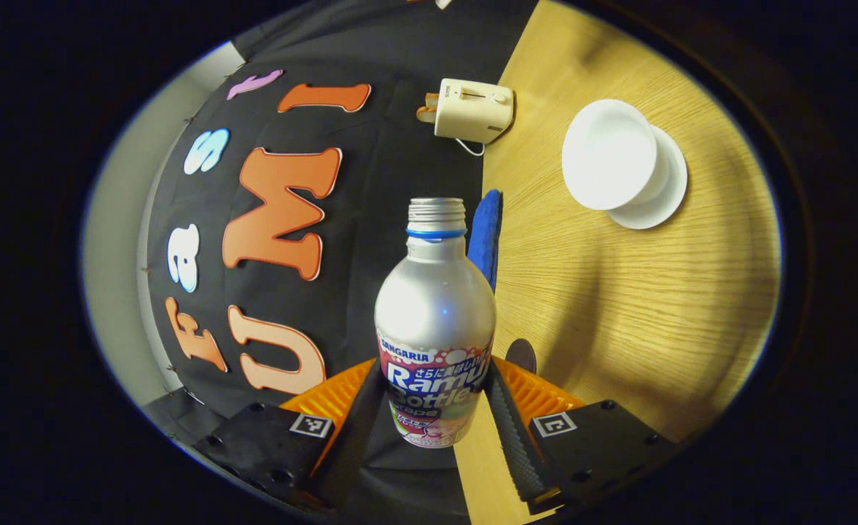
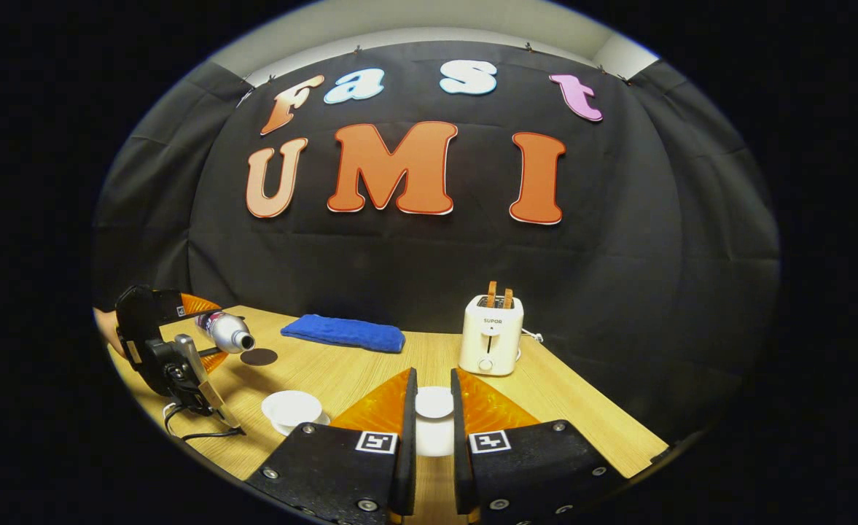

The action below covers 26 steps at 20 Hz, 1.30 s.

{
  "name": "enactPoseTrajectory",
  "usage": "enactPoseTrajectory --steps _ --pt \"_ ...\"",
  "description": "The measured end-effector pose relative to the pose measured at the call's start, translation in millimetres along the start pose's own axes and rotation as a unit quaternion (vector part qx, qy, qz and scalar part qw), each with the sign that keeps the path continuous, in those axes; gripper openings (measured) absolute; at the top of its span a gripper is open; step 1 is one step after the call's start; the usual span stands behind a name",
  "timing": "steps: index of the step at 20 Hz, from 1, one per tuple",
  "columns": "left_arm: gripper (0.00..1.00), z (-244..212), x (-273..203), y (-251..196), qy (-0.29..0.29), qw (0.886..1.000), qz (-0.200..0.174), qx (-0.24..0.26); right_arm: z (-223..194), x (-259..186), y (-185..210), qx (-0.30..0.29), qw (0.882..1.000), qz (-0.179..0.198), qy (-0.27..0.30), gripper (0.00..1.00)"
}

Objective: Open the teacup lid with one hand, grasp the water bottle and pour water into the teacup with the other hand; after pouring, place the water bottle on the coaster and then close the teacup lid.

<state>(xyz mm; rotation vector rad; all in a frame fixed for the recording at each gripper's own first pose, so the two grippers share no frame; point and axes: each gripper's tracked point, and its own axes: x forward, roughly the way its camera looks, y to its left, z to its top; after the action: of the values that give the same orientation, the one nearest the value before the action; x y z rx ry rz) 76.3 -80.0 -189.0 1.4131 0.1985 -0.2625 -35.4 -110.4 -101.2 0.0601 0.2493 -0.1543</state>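
Note:
My left gripper point(image 1: 434, 390) is shut on a silver water bottle point(image 1: 436, 306), uncapped, with a blue ring under its threaded neck. In the right gripper view that bottle point(image 2: 226, 332) lies almost level in the left gripper point(image 2: 170, 350), its mouth pointing right above the dark round coaster point(image 2: 259, 356). The white teacup point(image 2: 291, 408) stands open on its saucer, below and right of the bottle's mouth. In the left gripper view the teacup point(image 1: 611, 157) is at upper right. My right gripper point(image 2: 433, 379) is shut on the white teacup lid point(image 2: 434, 402), held right of the cup.
A cream toaster point(image 2: 492, 334) with two slices in it stands at the back of the wooden table point(image 2: 582, 415). A folded blue cloth point(image 2: 343, 333) lies along the back edge by the wall. A black cable point(image 2: 195, 430) trails under the left gripper.

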Motion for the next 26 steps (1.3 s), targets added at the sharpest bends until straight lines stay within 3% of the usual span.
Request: enactPoseTrajectory --steps 2,11,12,26 --pt "0.88 4 -1 6 -0.012 0.999 0.01 0.039 -1 -1 -1 -0.001 1.0 0.0 0.0 0.22" --pt "0.82 24 2 19 -0.048 0.986 0.04 0.155 -7 -6 -6 -0.004 1.0 -0.003 0.0 0.22" --pt "0.84 24 2 19 -0.05 0.984 0.043 0.164 -5 -6 -7 -0.005 1.0 -0.004 -0.001 0.22" --pt "0.85 37 7 44 -0.072 0.97 0.075 0.218 -2 -8 -15 -0.011 1.0 -0.011 -0.008 0.22"
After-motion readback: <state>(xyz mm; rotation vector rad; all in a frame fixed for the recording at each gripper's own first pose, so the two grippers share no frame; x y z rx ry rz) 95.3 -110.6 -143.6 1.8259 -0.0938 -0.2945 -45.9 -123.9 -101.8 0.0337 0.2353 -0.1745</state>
